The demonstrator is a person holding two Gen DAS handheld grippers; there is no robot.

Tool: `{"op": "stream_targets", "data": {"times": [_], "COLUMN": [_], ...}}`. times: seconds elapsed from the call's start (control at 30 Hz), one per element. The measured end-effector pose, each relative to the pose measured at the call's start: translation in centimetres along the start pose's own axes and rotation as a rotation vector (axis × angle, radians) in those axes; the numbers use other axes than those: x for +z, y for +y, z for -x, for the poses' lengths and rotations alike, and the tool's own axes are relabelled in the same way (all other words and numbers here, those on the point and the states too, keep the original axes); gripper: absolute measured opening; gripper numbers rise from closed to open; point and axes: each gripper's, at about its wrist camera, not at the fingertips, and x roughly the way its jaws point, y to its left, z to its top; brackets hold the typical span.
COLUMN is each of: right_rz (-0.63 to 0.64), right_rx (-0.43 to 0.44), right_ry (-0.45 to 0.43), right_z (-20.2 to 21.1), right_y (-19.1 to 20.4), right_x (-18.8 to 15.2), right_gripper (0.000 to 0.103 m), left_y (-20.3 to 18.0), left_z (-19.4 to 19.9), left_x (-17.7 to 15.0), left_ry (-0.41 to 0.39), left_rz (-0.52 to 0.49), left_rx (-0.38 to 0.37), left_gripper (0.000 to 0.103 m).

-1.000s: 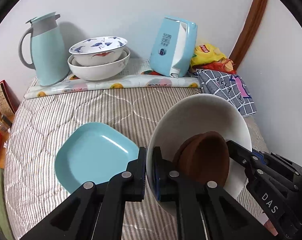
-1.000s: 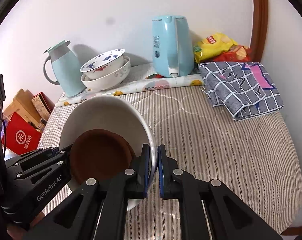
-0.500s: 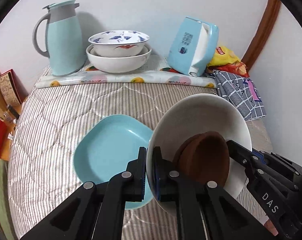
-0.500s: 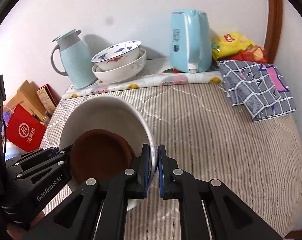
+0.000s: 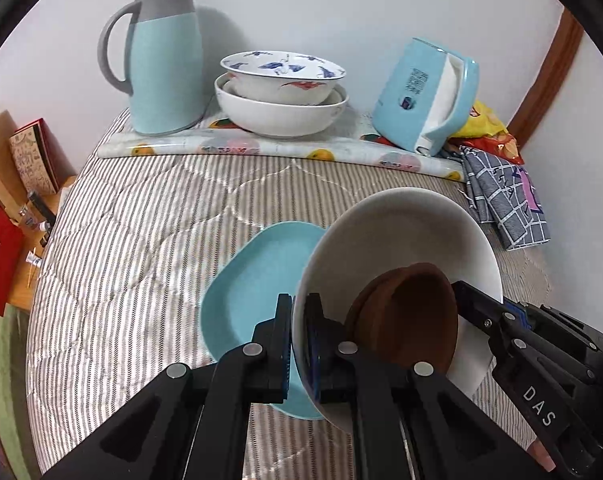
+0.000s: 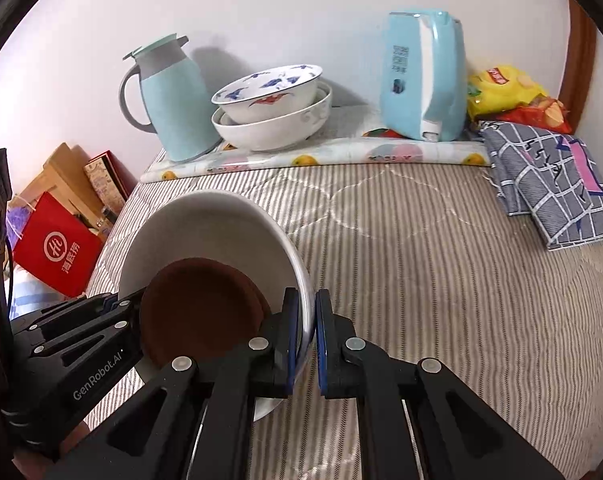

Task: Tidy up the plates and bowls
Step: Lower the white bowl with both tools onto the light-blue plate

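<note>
Both grippers hold one large white bowl (image 5: 401, 236) above the striped bed cover. My left gripper (image 5: 298, 344) is shut on its left rim. My right gripper (image 6: 303, 340) is shut on its right rim, and the bowl (image 6: 205, 232) also shows in the right wrist view. A small brown bowl (image 5: 409, 316) lies inside it (image 6: 199, 308). A light blue square plate (image 5: 249, 280) lies on the cover below and left of the white bowl, partly hidden by it. Two stacked bowls, a blue-patterned one (image 5: 283, 76) in a plain white one (image 5: 281, 114), stand at the back.
A light blue thermos jug (image 5: 161, 56) stands at the back left and a light blue kettle (image 5: 425, 96) at the back right, on a fruit-print mat (image 5: 261, 148). Snack bags (image 6: 509, 92) and a checked cloth (image 6: 553, 184) lie at the right. Boxes and a red bag (image 6: 57, 248) stand beside the bed's left edge.
Both grippers have moved the white bowl forward and left, toward the back stack; it now overlaps the blue plate. The grips have not changed.
</note>
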Motion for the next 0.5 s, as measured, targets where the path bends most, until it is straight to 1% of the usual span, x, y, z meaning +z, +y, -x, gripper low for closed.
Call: {"op": "stream_targets", "data": {"times": [0.5], "right_rz": [0.014], "right_rx": [0.018], "right_ry": [0.043], "right_z": [-2.7], "right_y": [2.0], "right_x": [-0.2], "right_gripper": [0.008], "left_y": [2.9], "left_z": [-1.4], "left_x": [-0.1], "left_ry": [0.032], "left_rz": [0.032], "left_rx": [0.018], "left_gripper": [0.008]}}
